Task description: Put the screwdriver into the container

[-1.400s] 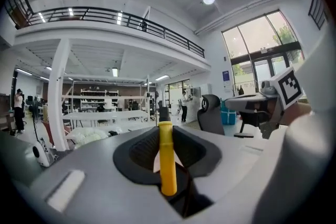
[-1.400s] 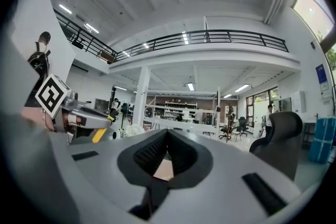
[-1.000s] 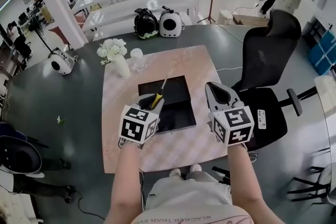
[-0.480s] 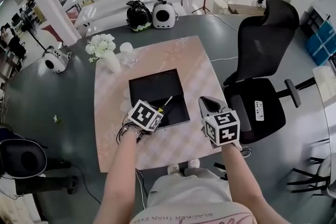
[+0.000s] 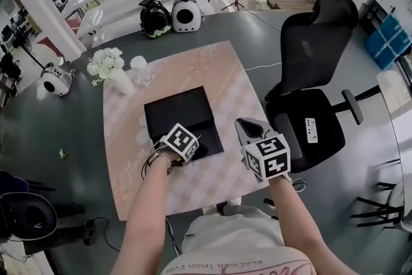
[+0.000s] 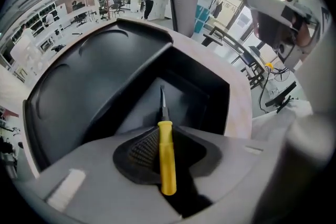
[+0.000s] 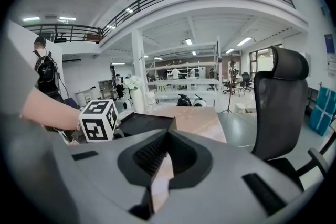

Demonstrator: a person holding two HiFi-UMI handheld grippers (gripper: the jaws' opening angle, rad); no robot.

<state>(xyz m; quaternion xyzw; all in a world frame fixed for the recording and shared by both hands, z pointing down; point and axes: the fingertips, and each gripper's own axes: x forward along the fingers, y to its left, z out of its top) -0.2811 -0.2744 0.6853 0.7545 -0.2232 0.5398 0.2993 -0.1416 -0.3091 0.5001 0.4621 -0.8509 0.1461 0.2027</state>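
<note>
My left gripper (image 6: 164, 136) is shut on the screwdriver (image 6: 167, 160), clamping its yellow handle; the thin metal shaft (image 6: 163, 105) points forward and down into the black container (image 6: 202, 99). In the head view the left gripper (image 5: 190, 140) sits at the near right corner of that container (image 5: 175, 116), which lies on the pink cloth. Its marker cube hides most of the tool from above. My right gripper (image 5: 243, 125) hovers to the right of the container, shut with nothing held; in its own view the right gripper (image 7: 167, 135) has its tips meeting.
A vase of white flowers (image 5: 111, 67) and a clear glass (image 5: 140, 66) stand at the cloth's far left. A black office chair (image 5: 312, 67) is close on the right with a remote (image 5: 311, 130) on its seat. Two helmet-like bags (image 5: 170, 15) sit at the table's far edge.
The left gripper has tipped the screwdriver from pointing up over the container to pointing down into it at the near right corner. Both grippers have drawn nearer the table's front edge.
</note>
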